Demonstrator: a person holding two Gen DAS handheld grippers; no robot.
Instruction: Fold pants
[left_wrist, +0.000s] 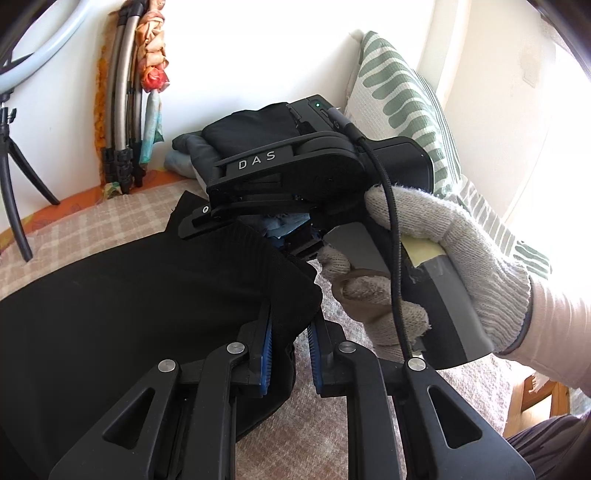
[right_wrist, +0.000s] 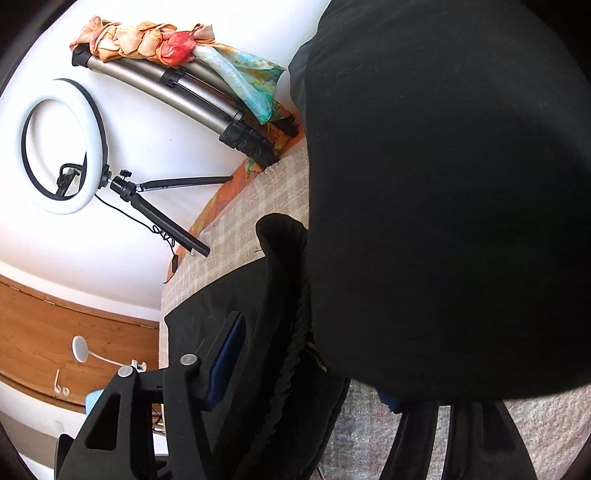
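Observation:
The black pants lie on a beige checked bed cover. My left gripper has its blue-padded fingers closed on a raised fold of the pants' edge. My right gripper, held by a gloved hand, grips the same raised edge a little farther along. In the right wrist view the black cloth fills most of the frame and hides the right finger. The left blue pad presses against the gathered waistband.
A green-and-white patterned pillow leans on the wall at the right. Folded clothes are stacked at the back. A ring light on a tripod and folded tripod legs stand by the wall on the left.

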